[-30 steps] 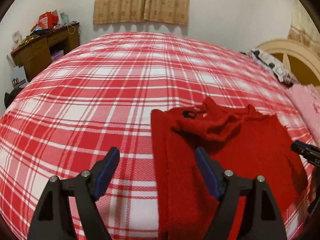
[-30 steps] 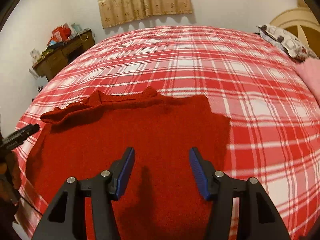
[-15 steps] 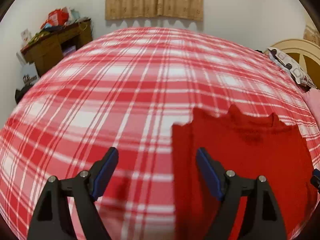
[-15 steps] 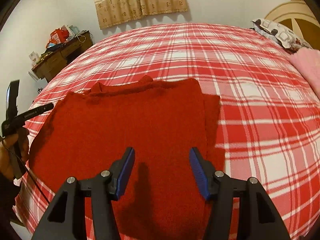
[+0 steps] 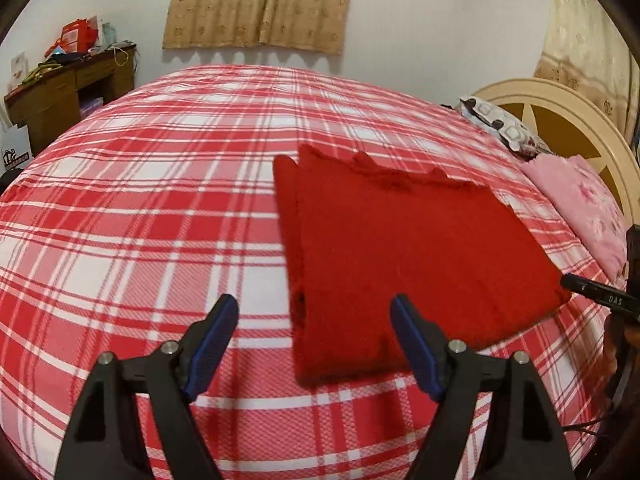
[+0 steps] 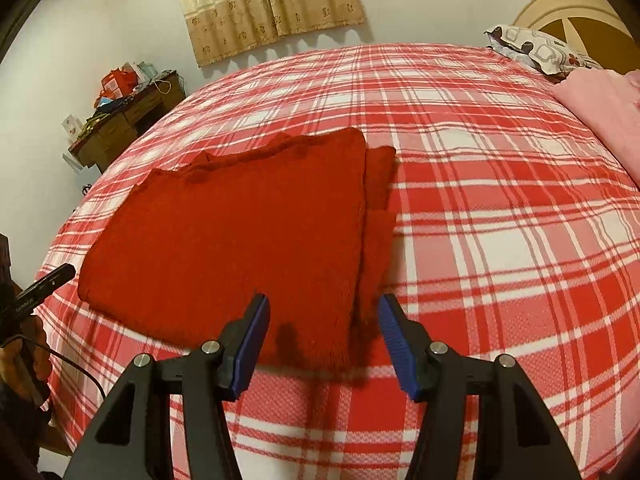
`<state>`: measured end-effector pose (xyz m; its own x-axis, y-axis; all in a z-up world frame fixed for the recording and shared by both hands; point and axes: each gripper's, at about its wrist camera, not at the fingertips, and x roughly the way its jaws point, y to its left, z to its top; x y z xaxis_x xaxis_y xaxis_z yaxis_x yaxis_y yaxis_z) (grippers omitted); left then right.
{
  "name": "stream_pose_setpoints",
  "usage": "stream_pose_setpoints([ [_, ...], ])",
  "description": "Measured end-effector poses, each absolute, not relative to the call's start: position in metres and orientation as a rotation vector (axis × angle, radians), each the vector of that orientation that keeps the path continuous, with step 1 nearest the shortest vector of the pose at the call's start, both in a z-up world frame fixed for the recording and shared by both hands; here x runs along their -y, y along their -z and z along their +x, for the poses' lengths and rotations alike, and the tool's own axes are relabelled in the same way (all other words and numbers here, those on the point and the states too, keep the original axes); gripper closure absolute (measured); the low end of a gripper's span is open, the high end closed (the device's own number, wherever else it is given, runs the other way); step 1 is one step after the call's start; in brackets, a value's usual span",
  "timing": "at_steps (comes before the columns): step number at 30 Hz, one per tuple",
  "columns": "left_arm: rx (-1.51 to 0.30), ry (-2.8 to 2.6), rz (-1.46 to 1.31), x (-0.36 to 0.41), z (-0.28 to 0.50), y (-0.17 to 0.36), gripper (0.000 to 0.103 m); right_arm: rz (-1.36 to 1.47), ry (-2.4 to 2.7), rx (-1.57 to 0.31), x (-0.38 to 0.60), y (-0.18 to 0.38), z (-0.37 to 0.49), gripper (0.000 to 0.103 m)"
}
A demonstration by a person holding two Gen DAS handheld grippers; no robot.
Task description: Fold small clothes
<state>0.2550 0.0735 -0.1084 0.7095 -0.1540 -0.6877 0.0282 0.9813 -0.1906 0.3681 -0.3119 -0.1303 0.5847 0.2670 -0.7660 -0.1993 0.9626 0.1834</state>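
Plaid bed carrying folded red sweater. I'm holding left hand-held gripper and right hand-held gripper spread, gripping nothing, hovering over sweater's near edge.

White plaster walls; beige patterned curtain hanging on the far wall, a second curtain panel at right; bed under a red-and-white plaid cover fills most of both views; cream arched headboard with brown inset at the bed's right end; patterned pillow and pink blanket lying against it; dark wooden desk in the far-left corner, cluttered on top with red boxes and papers; lighting dim, warm, indoor.
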Motion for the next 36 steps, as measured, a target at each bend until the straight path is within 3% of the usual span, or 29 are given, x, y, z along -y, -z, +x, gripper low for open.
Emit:
stream_pose_setpoints([
  [5, -0.807, 0.123, -0.178, -0.066, 0.262, 0.117, 0.05, 0.08, -0.27, -0.876, 0.312, 0.129, 0.365, 0.064],
  [10, -0.823, 0.134, -0.165, -0.056, 0.266, 0.123, 0.051, 0.125, -0.283, -0.906, 0.315, 0.137, 0.376, 0.066],
  [11, -0.835, 0.13, -0.162, -0.054, 0.267, 0.126, 0.051, 0.131, -0.286, -0.92, 0.315, 0.14, 0.378, 0.076],
  [13, -0.842, 0.132, -0.167, -0.054, 0.267, 0.128, 0.066, 0.126, -0.282, -0.93, 0.315, 0.143, 0.377, 0.097],
  [14, -0.848, 0.142, -0.169, -0.054, 0.267, 0.128, 0.086, 0.131, -0.288, -0.924, 0.316, 0.142, 0.374, 0.097],
  [15, -0.856, 0.139, -0.165, -0.054, 0.266, 0.128, 0.093, 0.13, -0.296, -0.913, 0.317, 0.139, 0.369, 0.098],
  [30, -0.864, 0.147, -0.119, -0.054, 0.249, 0.129, 0.096, 0.171, -0.261, -0.905, 0.331, 0.147, 0.354, 0.095],
  [31, -0.863, 0.145, -0.11, -0.053, 0.249, 0.128, 0.096, 0.172, -0.247, -0.897, 0.331, 0.143, 0.354, 0.093],
  [33, -0.868, 0.137, -0.115, -0.055, 0.251, 0.128, 0.092, 0.138, -0.21, -0.858, 0.326, 0.129, 0.351, 0.077],
  [34, -0.868, 0.13, -0.121, -0.057, 0.252, 0.128, 0.091, 0.125, -0.213, -0.826, 0.321, 0.121, 0.35, 0.062],
  [36, -0.872, 0.106, -0.137, -0.062, 0.255, 0.128, 0.088, 0.113, -0.265, -0.786, 0.305, 0.109, 0.351, 0.057],
])
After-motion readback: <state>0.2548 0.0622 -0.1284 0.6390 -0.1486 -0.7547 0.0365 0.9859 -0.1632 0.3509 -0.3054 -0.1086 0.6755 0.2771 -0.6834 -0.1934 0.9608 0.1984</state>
